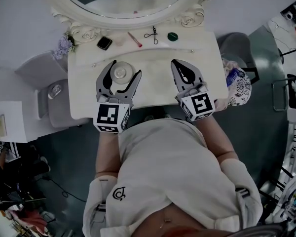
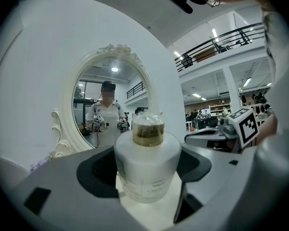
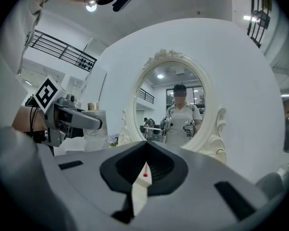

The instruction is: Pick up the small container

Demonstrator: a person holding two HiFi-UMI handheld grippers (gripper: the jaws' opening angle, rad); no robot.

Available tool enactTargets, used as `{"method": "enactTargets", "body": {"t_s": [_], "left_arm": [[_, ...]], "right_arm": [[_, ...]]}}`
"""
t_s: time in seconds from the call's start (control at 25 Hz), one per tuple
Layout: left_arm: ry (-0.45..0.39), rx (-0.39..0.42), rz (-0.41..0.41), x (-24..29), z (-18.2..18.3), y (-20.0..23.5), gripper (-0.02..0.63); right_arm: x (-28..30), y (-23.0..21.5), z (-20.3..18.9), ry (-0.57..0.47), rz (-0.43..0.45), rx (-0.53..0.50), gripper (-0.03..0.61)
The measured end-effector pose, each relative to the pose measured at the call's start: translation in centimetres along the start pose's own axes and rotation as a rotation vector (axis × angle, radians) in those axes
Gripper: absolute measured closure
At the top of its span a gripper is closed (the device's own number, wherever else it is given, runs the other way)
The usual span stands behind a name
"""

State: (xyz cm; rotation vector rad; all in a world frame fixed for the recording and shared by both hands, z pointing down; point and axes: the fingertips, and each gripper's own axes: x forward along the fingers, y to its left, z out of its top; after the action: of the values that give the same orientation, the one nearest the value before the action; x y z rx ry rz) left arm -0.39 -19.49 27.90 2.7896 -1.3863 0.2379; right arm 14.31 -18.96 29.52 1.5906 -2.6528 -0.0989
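My left tongs (image 1: pixel 124 69) stand spread around the small container (image 2: pixel 147 162), just left of centre on the white table (image 1: pixel 155 85) — not yet pinching. I'd close evenly on its smooth, round white body, below the narrower gold-toned neck, then lift straight. My right tongs (image 1: pixel 177 65) are pressed together — empty.

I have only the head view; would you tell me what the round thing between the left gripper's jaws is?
Observer: A white bottle with a gold neck band and clear cap, upright.
Operator: Is the left gripper lifting it?
Observer: No. The left gripper has its jaws apart round it, and it stands on the table.
Operator: And the right gripper?
Observer: The right gripper has its jaws together, with nothing held.
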Motion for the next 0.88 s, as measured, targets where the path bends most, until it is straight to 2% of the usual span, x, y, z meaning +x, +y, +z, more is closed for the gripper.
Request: {"method": "enactTargets", "body": {"t_s": [0.44,0.88], "left_arm": [[0.000,0.000,-0.001,0.36,0.06,-0.56,0.264],[-0.003,-0.013,-0.004,0.58,0.36,-0.96,0.264]], "right_arm": [[0.06,0.40,-0.49,0.021,0.030,-0.028,0.575],[0.23,0.05,0.30,-0.005,0.042,-0.020,0.574]]}}
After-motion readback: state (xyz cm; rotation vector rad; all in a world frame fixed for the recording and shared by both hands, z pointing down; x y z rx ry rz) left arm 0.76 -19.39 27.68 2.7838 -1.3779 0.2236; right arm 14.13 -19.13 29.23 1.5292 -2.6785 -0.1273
